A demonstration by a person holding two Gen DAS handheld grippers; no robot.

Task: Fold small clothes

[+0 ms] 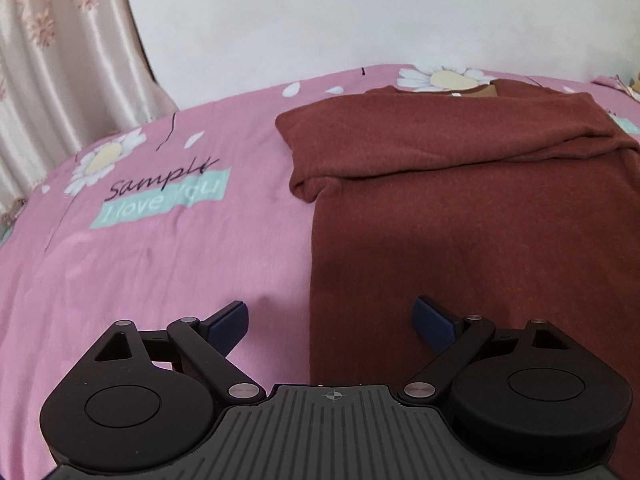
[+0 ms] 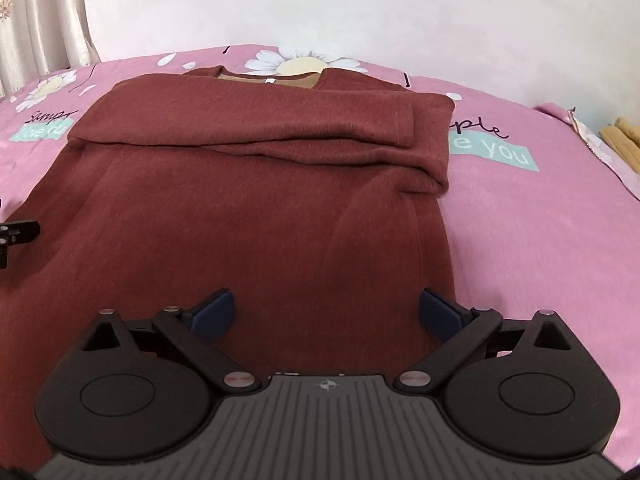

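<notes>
We see the left gripper [image 1: 330, 326] with its jaws spread wide and nothing between them; its blue pads [image 1: 230, 326] hang just above the bed, one over bare pink sheet and the other over the near left edge of the sweater [image 1: 460, 208], whose straight side runs up between the two fingers. Whether the pads touch the cloth we cannot tell. The right gripper [image 2: 326, 312] likewise stands wide open and empty, both of its blue pads [image 2: 440, 314] poised over the lower part of the same rust-red garment, the right-hand pad close to the sweater's right edge. From there outward, we find the sweater lying flat on the pink bedsheet [image 1: 140, 272], neckline at the far end with a tan inner lining [image 2: 272, 80] showing in the collar. Both sleeves are folded across the chest, forming a thick band [image 2: 260, 128] over the upper body, its folded ends rounded at the left and right shoulders. The hem end is nearest us, hidden under the gripper bodies. In the right wrist view a small black part of the other tool [image 2: 18, 234] pokes in at the left border beside the garment. The sheet is printed with white daisies [image 2: 298, 62] and teal labels with script lettering [image 1: 164, 196]. Beyond the bed we see a plain white wall [image 1: 360, 12], a pale patterned curtain [image 1: 52, 72] at the left, and something yellowish [image 2: 624, 140] at the far right edge.
</notes>
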